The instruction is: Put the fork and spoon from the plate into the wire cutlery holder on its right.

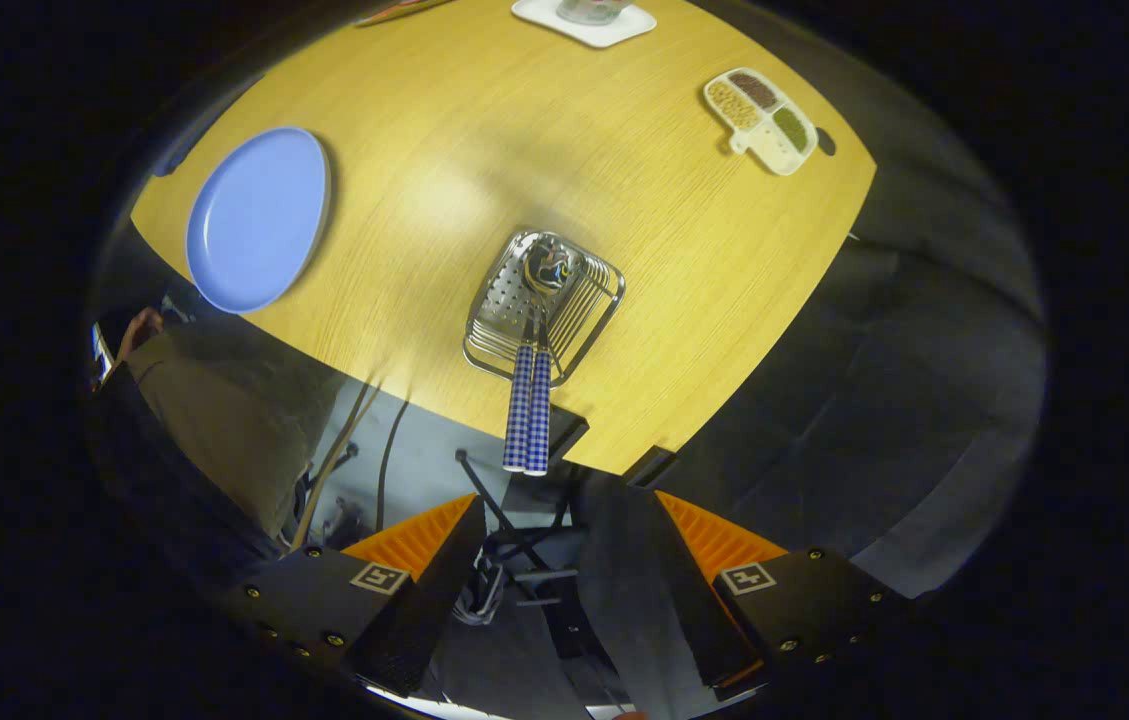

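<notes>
Gripper (564, 560) with jaws wide apart and empty, above the table (644, 250). Fork and spoon (528, 405) stand together in the wire cutlery holder (584, 300); blue plate (254, 220) lies bare, well apart.

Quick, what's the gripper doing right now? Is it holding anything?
Gripper: open, holding nothing. The fork and spoon stand in the holder, beyond its fingers.

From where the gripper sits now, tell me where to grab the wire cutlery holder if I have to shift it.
Take the wire cutlery holder by its near rim, beside the two checked handles that stick out toward the gripper. Come straight down from above. The rim is thin wire, standing free of the table, so open jaws could likely straddle it. The gripper is open, holding nothing.
</notes>
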Demonstrator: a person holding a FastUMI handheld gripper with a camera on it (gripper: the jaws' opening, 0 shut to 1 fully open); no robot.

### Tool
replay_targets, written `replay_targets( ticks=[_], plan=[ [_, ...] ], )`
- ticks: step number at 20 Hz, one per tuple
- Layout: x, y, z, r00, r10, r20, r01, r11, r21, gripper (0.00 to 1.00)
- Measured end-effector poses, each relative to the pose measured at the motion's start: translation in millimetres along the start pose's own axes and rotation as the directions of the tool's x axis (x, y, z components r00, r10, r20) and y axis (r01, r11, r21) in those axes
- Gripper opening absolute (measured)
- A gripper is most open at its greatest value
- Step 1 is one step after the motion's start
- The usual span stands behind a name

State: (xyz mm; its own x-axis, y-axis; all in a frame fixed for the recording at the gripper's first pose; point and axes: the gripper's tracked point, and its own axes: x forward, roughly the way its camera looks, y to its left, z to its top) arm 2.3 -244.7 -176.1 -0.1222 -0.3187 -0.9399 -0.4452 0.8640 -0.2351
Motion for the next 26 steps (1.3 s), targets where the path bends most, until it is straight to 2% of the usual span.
replay_targets(
  ticks=[2, 3, 4, 6, 8, 10, 12, 14, 16, 19, 20, 22, 24, 25, 26],
  plan=[
    [-11.6, 18.5, 6.6, 0.986, 0.015, 0.163, -0.027, 0.997, 0.072, 0.97],
    [-18.2, 28.3, 14.5, 0.965, 0.015, 0.261, -0.047, 0.992, 0.116, 0.97],
    [-29.6, 36.4, 25.3, 0.929, 0.008, 0.369, -0.073, 0.984, 0.163, 0.97],
    [-48.9, 52.0, 45.8, 0.827, -0.025, 0.561, -0.132, 0.962, 0.238, 0.97],
    [-80.3, 62.6, 58.8, 0.689, -0.114, 0.716, -0.167, 0.936, 0.310, 0.97],
    [-122.9, 64.9, 72.0, 0.491, -0.249, 0.835, -0.195, 0.903, 0.384, 0.97],
    [-164.2, 68.2, 74.6, 0.314, -0.365, 0.877, -0.198, 0.878, 0.436, 0.97],
    [-198.4, 72.6, 71.6, 0.186, -0.445, 0.876, -0.198, 0.856, 0.477, 0.97],
    [-228.8, 94.6, 56.8, 0.094, -0.493, 0.865, -0.203, 0.841, 0.501, 0.97],
    [-275.7, 113.7, 52.9, -0.060, -0.512, 0.857, -0.277, 0.833, 0.479, 0.97],
    [-287.8, 119.7, 54.2, -0.099, -0.509, 0.855, -0.275, 0.840, 0.468, 0.97],
    [-289.7, 119.9, 59.6, -0.129, -0.474, 0.871, -0.256, 0.864, 0.433, 0.97],
    [-285.5, 121.7, 64.3, -0.115, -0.472, 0.874, -0.253, 0.865, 0.434, 0.97],
    [-289.2, 123.5, 64.4, -0.137, -0.468, 0.873, -0.251, 0.869, 0.427, 0.97],
    [-296.7, 125.6, 69.1, -0.180, -0.459, 0.870, -0.246, 0.877, 0.412, 0.97]
  ],
)
